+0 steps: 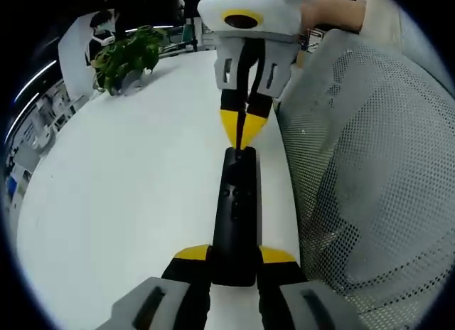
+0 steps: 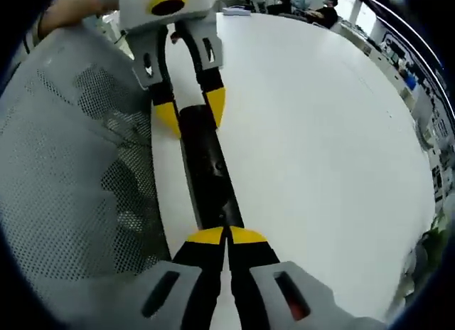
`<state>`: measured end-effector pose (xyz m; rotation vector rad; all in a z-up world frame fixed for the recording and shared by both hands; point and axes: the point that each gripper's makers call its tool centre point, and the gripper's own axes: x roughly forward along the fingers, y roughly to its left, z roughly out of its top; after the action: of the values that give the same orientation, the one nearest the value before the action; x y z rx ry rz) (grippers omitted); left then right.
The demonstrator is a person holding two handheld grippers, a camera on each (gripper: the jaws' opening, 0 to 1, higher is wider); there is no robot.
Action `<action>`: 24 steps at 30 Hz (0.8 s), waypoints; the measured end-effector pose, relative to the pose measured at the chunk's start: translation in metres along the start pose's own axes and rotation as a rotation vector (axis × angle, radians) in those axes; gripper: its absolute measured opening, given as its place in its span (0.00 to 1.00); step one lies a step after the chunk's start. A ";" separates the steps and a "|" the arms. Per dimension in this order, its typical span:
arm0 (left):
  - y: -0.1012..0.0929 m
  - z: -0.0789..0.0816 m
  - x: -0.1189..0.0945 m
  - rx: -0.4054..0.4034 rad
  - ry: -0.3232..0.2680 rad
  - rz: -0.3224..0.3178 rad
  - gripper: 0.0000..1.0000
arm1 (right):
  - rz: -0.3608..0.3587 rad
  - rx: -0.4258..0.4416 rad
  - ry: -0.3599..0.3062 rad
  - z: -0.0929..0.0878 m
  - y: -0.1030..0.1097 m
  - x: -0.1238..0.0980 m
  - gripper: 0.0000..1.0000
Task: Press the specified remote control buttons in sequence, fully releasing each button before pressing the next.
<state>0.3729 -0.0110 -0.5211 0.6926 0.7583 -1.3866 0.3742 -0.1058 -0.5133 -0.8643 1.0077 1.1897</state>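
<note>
Your left gripper [image 1: 234,255] clamps the remote [image 1: 237,213], hiding its end; your right gripper's [image 2: 227,235] closed tips cover a button.

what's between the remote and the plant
Bare white table in the left gripper view; nothing lies between the remote and the plant.

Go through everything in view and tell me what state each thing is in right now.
Remote: flat on the table, held at one end.
Left gripper: shut on the remote's near end.
Right gripper: fingers together, tips on the remote's other end.
Plant: upright at the table's far side.
Mesh chair: beside the table edge.
</note>
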 end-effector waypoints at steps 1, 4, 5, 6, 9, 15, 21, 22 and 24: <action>0.000 0.000 0.000 0.000 0.000 0.000 0.24 | 0.018 -0.037 0.015 0.000 0.000 0.000 0.00; 0.000 0.000 0.000 0.000 -0.002 0.000 0.24 | 0.056 -0.054 0.036 0.001 0.000 0.000 0.00; 0.000 0.000 0.000 0.000 -0.003 0.000 0.24 | 0.067 -0.042 0.043 0.001 -0.001 0.000 0.00; 0.000 0.000 0.000 -0.001 -0.006 -0.001 0.24 | 0.093 -0.010 0.059 0.000 -0.001 0.000 0.00; 0.000 0.000 0.000 -0.002 -0.009 0.000 0.24 | 0.127 0.054 0.081 0.000 -0.001 0.000 0.00; 0.000 0.000 0.000 0.000 -0.008 -0.001 0.24 | 0.123 0.104 0.098 -0.001 -0.001 0.000 0.00; 0.000 0.000 0.000 0.000 -0.007 -0.001 0.24 | 0.127 0.125 0.085 -0.001 0.000 -0.001 0.01; 0.000 0.000 0.000 0.001 -0.007 -0.001 0.24 | 0.130 0.127 0.084 -0.001 0.000 -0.001 0.01; 0.000 0.000 0.000 0.001 -0.007 -0.001 0.24 | 0.148 0.136 0.083 0.000 0.004 -0.002 0.09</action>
<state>0.3732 -0.0111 -0.5212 0.6877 0.7521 -1.3899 0.3701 -0.1059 -0.5118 -0.7469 1.2232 1.2022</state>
